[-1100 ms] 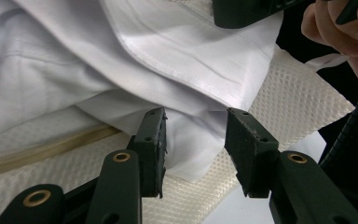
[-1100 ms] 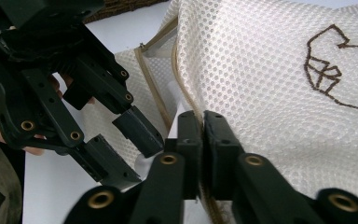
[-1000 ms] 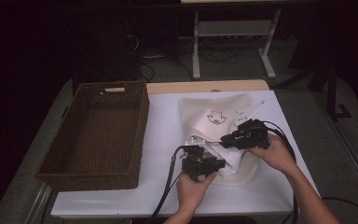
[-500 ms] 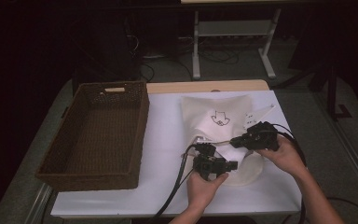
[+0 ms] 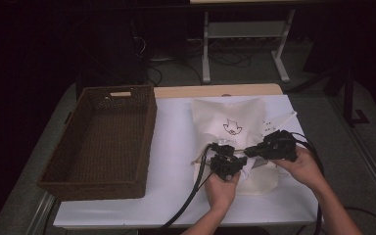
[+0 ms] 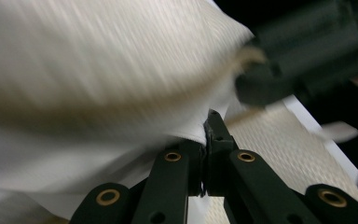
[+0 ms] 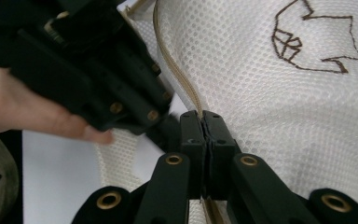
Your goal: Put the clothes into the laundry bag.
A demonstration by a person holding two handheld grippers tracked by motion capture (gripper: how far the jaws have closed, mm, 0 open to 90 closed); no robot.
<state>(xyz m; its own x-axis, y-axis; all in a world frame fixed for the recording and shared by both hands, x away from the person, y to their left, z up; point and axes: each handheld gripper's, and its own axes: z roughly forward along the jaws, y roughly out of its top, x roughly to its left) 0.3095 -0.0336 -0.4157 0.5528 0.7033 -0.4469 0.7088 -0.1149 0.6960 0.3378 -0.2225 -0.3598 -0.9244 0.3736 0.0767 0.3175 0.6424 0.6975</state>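
Note:
A white mesh bag [image 5: 229, 113] with a brown embroidered mark [image 5: 232, 128] lies on the white-covered table [image 5: 176, 147]. My right gripper [image 5: 250, 151] is shut on the bag's tan zipper edge [image 7: 177, 70], its tips [image 7: 203, 116] pinching just below the mark [image 7: 317, 37]. My left gripper [image 5: 240, 160] sits close beside it, at the bag's near end. Its tips [image 6: 209, 126] are shut on a fold of white cloth [image 6: 98, 60], which is blurred. Each gripper appears in the other's view: the left one [image 7: 98, 70] and the right one [image 6: 307, 51].
A dark wicker basket [image 5: 147, 132] stands on the left half of the table, with nothing inside. Black cables [image 5: 191, 196] trail off the front edge. A metal shelf frame [image 5: 245, 32] and cords stand on the floor beyond the table.
Both grippers have shifted right along the bag's near end, staying close together. The bag's near part has bunched up between them.

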